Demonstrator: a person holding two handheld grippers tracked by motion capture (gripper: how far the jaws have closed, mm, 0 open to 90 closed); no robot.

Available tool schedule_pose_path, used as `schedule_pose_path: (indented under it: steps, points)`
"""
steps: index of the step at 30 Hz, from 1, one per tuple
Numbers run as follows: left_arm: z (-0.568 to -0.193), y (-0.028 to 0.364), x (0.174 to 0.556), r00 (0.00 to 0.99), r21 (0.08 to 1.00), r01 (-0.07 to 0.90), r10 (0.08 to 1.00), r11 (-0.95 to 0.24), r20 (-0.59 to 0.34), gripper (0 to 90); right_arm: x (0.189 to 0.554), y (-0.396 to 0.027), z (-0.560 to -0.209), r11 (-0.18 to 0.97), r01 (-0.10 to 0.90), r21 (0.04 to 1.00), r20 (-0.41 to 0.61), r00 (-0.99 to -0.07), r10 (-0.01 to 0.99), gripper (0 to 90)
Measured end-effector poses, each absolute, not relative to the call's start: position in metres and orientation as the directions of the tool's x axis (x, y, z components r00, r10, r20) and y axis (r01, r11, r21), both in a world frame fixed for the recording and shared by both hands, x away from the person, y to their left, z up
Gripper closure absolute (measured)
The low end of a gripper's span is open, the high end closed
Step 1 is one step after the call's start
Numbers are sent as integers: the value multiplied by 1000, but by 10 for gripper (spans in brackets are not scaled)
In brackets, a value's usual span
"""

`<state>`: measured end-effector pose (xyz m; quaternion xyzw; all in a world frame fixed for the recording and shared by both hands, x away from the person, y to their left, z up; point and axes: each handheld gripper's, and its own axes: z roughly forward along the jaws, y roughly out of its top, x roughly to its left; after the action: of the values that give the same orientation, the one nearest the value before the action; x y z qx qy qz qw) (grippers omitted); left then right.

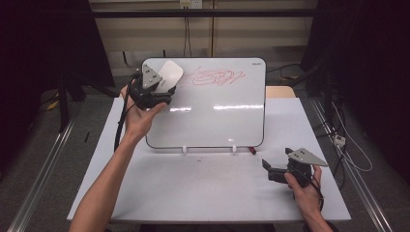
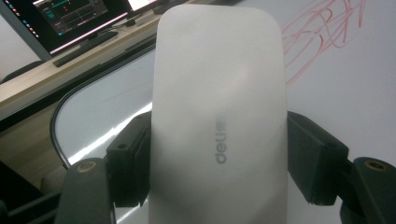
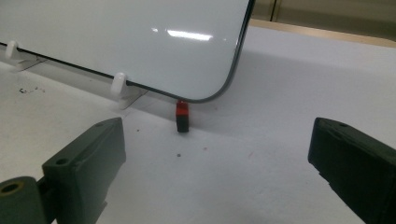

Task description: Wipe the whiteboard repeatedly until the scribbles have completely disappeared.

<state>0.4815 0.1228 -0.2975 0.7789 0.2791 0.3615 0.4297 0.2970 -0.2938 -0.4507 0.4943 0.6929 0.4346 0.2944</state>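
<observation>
Whiteboard point(image 1: 212, 106) stands upright on the white table point(image 1: 193, 193) in the high view, held by two small white clips point(image 1: 184, 149) at its bottom edge. Red scribbles point(image 1: 217, 77) are on its upper part, approx. in the middle of the top. The left gripper point(image 1: 162, 87) is raised at the board's upper left corner, and its jaws are clamped on a white eraser point(image 1: 170, 73). The eraser lies against the board surface, just left of the scribbles; whether it touches them I cannot tell. The right gripper point(image 1: 268, 169) rests low near the table's front right part, well apart from the board, jaws apart w/ nothing between them. A small red and black piece point(image 1: 252, 151) lies on the table at the board's lower right corner.

Left gripper view: the eraser point(image 2: 219, 116) is between the two black jaws, which press on its sides. It is long w/ rounded ends and has grey letters on it. Behind it the whiteboard point(image 2: 336, 107) w/ red scribbles point(image 2: 322, 32) at the upper right. A monitor point(image 2: 70, 18) is far off at the upper left.

Right gripper view: jaws stand wide apart, empty, over the table point(image 3: 261, 154). Ahead is the board's rounded lower corner point(image 3: 140, 42), one clip point(image 3: 119, 84), and the red and black piece point(image 3: 182, 116) just under the corner.
</observation>
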Motion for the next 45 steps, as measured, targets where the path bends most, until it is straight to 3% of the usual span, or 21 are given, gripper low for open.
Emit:
schedule_pose_path:
  steps: [21,45]
  points:
    - [-310,107,510,515,800,122,727,-588,455,311,299,-292,-452,137,433,891,24,-346,938,41]
    - [-334,87,495,565,769,125,682,-627,464,311,294,-295,-451,134,431,892,21,-337,941,40]
